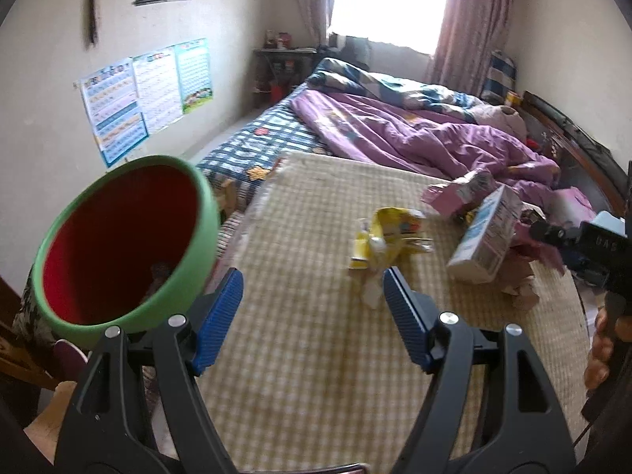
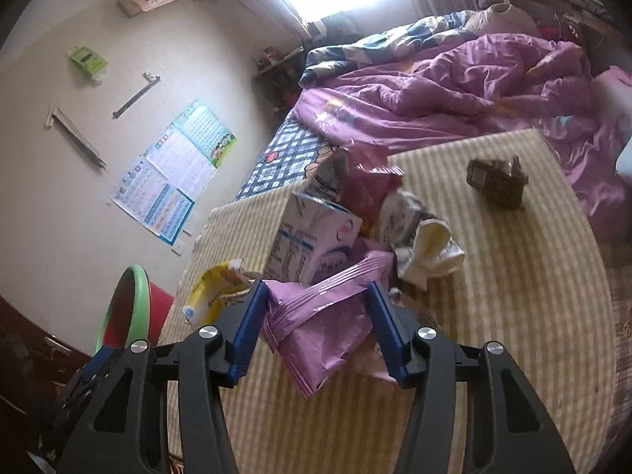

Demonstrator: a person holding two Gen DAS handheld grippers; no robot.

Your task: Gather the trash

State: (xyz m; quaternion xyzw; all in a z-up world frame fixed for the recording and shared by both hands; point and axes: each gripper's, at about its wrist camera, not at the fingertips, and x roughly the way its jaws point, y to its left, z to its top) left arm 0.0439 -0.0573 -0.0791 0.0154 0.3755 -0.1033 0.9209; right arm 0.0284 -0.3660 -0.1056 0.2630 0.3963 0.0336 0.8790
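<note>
Trash lies on a checked yellow mat (image 1: 316,355) on the bed. My left gripper (image 1: 312,292) is open and empty, just short of a yellow wrapper (image 1: 389,237). A white and blue carton (image 1: 486,233) and a pink wrapper (image 1: 454,193) lie to its right. A red bin with a green rim (image 1: 118,245) is at the left. My right gripper (image 2: 316,304) is open, its jaws on either side of a purple wrapper (image 2: 320,316). Beyond it lie the carton (image 2: 312,245), the yellow wrapper (image 2: 217,288), a crumpled white wrapper (image 2: 426,245) and a dark wrapper (image 2: 497,177).
A rumpled purple quilt (image 1: 414,130) covers the far half of the bed. Posters (image 1: 146,91) hang on the left wall. The dark headboard (image 1: 584,150) runs along the right. The bin also shows in the right wrist view (image 2: 122,308), off the mat's left edge.
</note>
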